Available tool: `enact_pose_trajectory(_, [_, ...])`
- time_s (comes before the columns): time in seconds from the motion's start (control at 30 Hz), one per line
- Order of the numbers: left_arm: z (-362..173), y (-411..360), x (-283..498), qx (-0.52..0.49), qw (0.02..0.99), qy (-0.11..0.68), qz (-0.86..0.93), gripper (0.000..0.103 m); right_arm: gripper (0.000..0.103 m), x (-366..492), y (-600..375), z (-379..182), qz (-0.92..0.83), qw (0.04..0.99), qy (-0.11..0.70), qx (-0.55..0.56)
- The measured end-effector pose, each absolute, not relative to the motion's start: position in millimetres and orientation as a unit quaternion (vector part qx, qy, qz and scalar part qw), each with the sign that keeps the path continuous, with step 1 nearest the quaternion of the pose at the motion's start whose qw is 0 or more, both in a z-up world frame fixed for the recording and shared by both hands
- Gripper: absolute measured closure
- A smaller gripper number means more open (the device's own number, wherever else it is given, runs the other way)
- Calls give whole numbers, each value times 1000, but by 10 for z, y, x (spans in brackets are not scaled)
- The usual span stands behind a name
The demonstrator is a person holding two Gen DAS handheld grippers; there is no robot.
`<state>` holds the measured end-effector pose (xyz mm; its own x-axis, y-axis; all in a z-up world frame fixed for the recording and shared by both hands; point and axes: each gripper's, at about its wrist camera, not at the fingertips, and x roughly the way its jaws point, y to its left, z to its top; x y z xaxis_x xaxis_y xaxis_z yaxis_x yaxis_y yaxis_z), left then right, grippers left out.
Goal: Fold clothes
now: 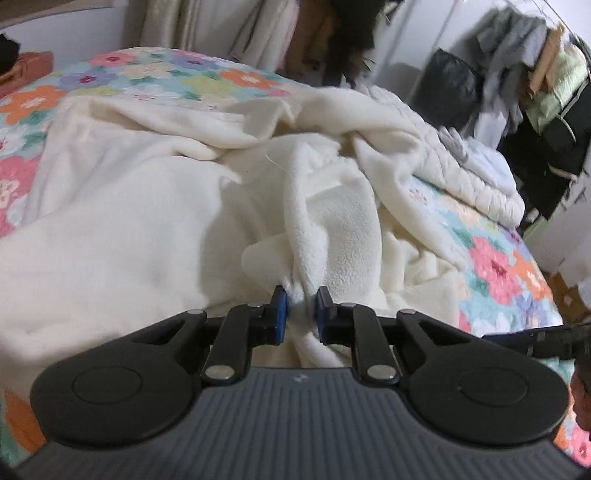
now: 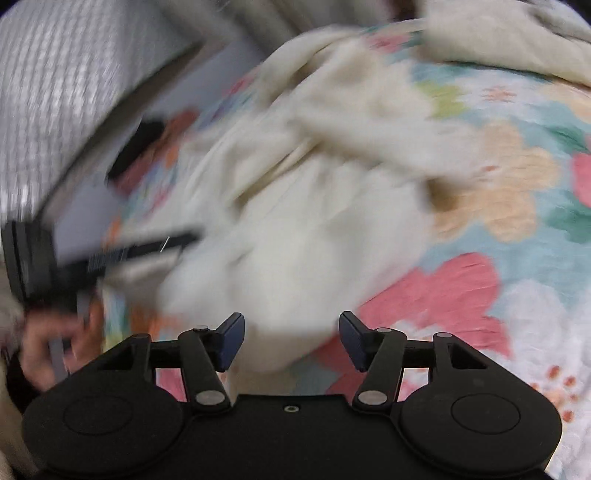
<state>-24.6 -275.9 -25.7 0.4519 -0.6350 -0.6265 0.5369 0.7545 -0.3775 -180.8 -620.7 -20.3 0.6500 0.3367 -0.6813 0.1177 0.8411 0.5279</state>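
A cream fleece garment (image 1: 129,206) lies crumpled on a flowered bedspread (image 1: 498,266). My left gripper (image 1: 301,314) is shut on a bunched fold of this fleece, low in the left wrist view. In the blurred right wrist view the same cream fleece (image 2: 295,229) spreads over the bedspread (image 2: 498,184). My right gripper (image 2: 291,341) is open and empty, its blue pads just over the near edge of the fleece. The other hand-held gripper (image 2: 44,258) shows at the left of that view, with a hand under it.
A folded white quilted item (image 1: 461,173) lies on the bed's right side. Hanging clothes (image 1: 535,92) and a dark bag (image 1: 450,88) stand beyond the bed at the right. Curtains (image 1: 221,26) hang at the back. A grey woven surface (image 2: 66,81) fills the upper left.
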Motion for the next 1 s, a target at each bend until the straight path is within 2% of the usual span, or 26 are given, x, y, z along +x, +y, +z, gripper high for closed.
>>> enact_pose_trajectory(0.2, [-332,-2746,-201,-86,834,407,-362,88,39,-1764,-6693,-422,19,844,389,369])
enact_pose_trajectory(0.43, [-494,-2803,-144,-97,819,420,-377,87,39,-1462,-6677,-694,8,829,366,422])
enact_pose_trajectory(0.47, [-518,-2804,-118,-103,817,423,-378,87,37,-1418,-6673,-732,7,827,363,430])
enact_pose_trajectory(0.53, [-566,-2811,-55,-114,809,431,-383,86,28,-1294,-6683,-815,-5,830,362,425])
enact_pose_trajectory(0.57, [-587,-2820,-29,-118,805,434,-387,86,28,-1208,-6698,-859,-17,836,366,409])
enact_pose_trajectory(0.6, [-607,-2828,-6,-122,801,436,-392,86,42,-1122,-6713,-904,-29,841,369,394])
enact_pose_trajectory(0.63, [-626,-2836,8,-128,798,437,-395,86,67,-1064,-6702,-869,-30,848,370,379])
enact_pose_trajectory(0.67, [-641,-2844,17,-133,795,438,-399,86,79,-1009,-6687,-824,-30,854,371,363])
enact_pose_trajectory(0.73, [-630,-2869,2,-139,790,429,-416,87,87,-899,-6658,-733,-30,866,372,332])
enact_pose_trajectory(0.8, [-568,-2875,-42,-160,776,427,-435,87,90,-885,-6556,-453,-44,903,355,239])
enact_pose_trajectory(0.87, [-497,-2824,-71,-219,740,448,-452,88,92,-926,-6529,-149,-70,925,327,179])
enact_pose_trajectory(0.93, [-392,-2762,-135,-260,715,442,-474,93,93,-998,-6558,156,-104,939,296,141])
enact_pose_trajectory(1.0, [-269,-2764,-200,-258,716,427,-488,93,93,-1073,-6611,412,-134,947,273,105])
